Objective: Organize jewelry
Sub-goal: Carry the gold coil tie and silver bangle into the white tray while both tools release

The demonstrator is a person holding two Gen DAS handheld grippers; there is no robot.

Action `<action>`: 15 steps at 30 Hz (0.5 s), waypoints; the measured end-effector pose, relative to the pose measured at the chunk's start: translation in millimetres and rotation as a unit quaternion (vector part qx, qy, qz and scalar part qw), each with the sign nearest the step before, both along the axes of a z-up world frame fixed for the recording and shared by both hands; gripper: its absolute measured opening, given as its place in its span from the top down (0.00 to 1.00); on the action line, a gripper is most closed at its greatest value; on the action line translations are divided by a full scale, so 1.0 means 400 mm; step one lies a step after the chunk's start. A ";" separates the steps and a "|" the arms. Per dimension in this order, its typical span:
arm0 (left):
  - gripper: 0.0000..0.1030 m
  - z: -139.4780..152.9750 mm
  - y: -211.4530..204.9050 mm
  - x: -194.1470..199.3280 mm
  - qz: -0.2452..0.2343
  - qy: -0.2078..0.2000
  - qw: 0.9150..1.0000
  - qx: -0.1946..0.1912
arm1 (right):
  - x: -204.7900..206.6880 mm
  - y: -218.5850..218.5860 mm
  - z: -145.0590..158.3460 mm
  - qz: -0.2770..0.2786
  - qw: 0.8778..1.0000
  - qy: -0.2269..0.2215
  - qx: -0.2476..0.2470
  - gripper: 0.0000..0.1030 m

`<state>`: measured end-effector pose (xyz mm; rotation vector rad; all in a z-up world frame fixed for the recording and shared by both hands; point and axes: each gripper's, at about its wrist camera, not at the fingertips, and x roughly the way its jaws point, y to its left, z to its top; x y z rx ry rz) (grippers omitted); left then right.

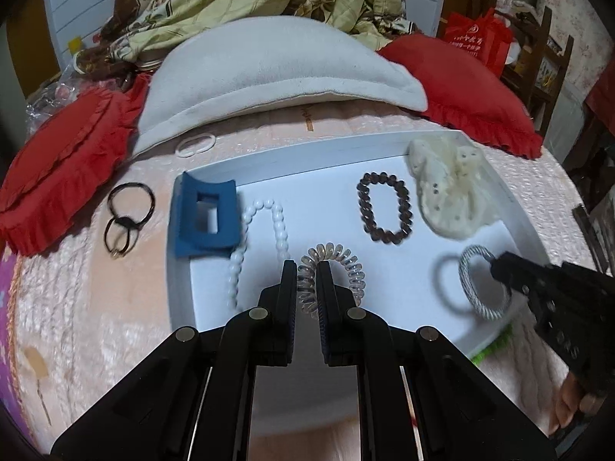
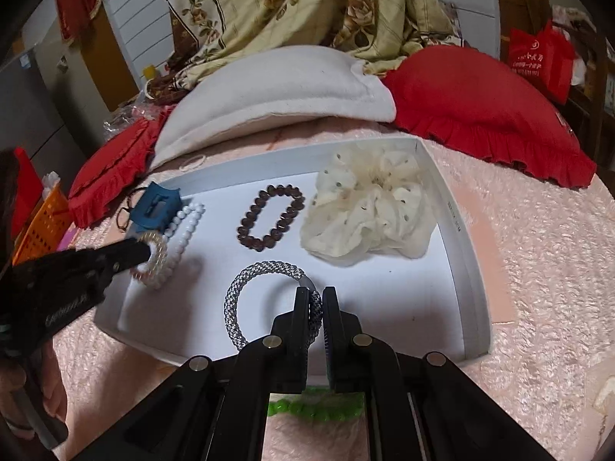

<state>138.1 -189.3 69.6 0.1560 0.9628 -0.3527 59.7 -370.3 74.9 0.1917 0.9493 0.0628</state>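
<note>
A white tray point(image 1: 292, 150) lies on the bed and holds a blue claw clip point(image 1: 205, 217), a white bead bracelet point(image 1: 278, 226), a brown bead bracelet point(image 1: 384, 207) and a cream scrunchie point(image 1: 446, 188). My left gripper point(image 1: 306, 269) is shut on a clear coil hair tie point(image 1: 338, 259) just above the tray's front. My right gripper point(image 2: 316, 296) is shut on a grey braided hair tie point(image 2: 246, 288), held above the tray's front right; it also shows in the left wrist view point(image 1: 471, 288). In the right wrist view the left gripper point(image 2: 144, 251) holds the coil tie point(image 2: 155, 244) by the white beads.
Black hair ties point(image 1: 127, 219) and a clear ring point(image 1: 196, 144) lie on the pink bedspread left of the tray. A green bead bracelet point(image 2: 315, 409) lies at the tray's near edge. A white pillow point(image 1: 269, 73) and red pillows point(image 1: 472, 88) lie behind. An orange basket point(image 2: 42, 226) stands far left.
</note>
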 end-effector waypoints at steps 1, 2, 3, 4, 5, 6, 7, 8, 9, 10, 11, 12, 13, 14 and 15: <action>0.92 -0.006 -0.005 0.008 0.000 0.003 1.000 0.002 | 0.000 -0.002 -0.004 0.001 1.000 0.001 -0.005 0.94; 0.92 -0.010 -0.008 0.014 -0.001 0.006 1.000 0.001 | 0.000 -0.004 -0.007 0.002 1.000 0.001 -0.010 0.94; 0.92 -0.014 -0.008 0.014 -0.003 0.009 1.000 -0.003 | -0.001 -0.008 -0.009 0.003 1.000 0.000 -0.016 0.94; 0.92 -0.016 -0.008 0.011 -0.005 0.010 1.000 -0.006 | -0.003 -0.014 -0.011 0.003 1.000 0.000 -0.022 0.94; 0.92 -0.018 -0.007 0.006 -0.007 0.011 1.000 -0.008 | -0.006 -0.022 -0.014 0.002 1.000 -0.001 -0.027 0.94; 0.92 -0.019 -0.007 -0.002 -0.010 0.013 1.000 -0.009 | -0.006 -0.028 -0.017 0.001 1.000 0.000 -0.032 0.94; 0.92 -0.019 -0.006 -0.009 -0.013 0.014 1.000 -0.010 | -0.006 -0.036 -0.021 -0.001 0.999 0.001 -0.035 0.94; 0.92 -0.019 -0.005 -0.019 -0.017 0.015 1.000 -0.012 | -0.004 -0.046 -0.025 -0.003 0.999 0.004 -0.034 0.94; 0.92 -0.019 -0.003 -0.031 -0.021 0.016 1.000 -0.013 | -0.003 -0.056 -0.030 -0.007 0.999 0.006 -0.033 0.94; 0.92 -0.018 -0.001 -0.041 -0.025 0.016 0.999 -0.014 | -0.003 -0.063 -0.033 -0.011 0.999 0.007 -0.033 0.94; 0.92 -0.017 0.001 -0.053 -0.030 0.017 0.999 -0.013 | -0.002 -0.068 -0.036 -0.014 0.999 0.007 -0.033 0.94; 0.91 -0.014 0.002 -0.064 -0.035 0.015 0.999 -0.010 | -0.001 -0.076 -0.040 -0.019 0.999 0.009 -0.031 0.94; 0.92 -0.012 0.003 -0.073 -0.039 0.013 0.999 -0.006 | 0.000 -0.079 -0.042 -0.022 0.999 0.010 -0.029 0.94; 0.91 -0.010 0.006 -0.083 -0.043 0.011 0.999 -0.003 | 0.001 -0.082 -0.043 -0.024 0.999 0.011 -0.028 0.94; 0.91 -0.009 0.011 -0.092 -0.046 0.010 0.999 -0.001 | 0.002 -0.085 -0.044 -0.026 0.999 0.011 -0.028 0.94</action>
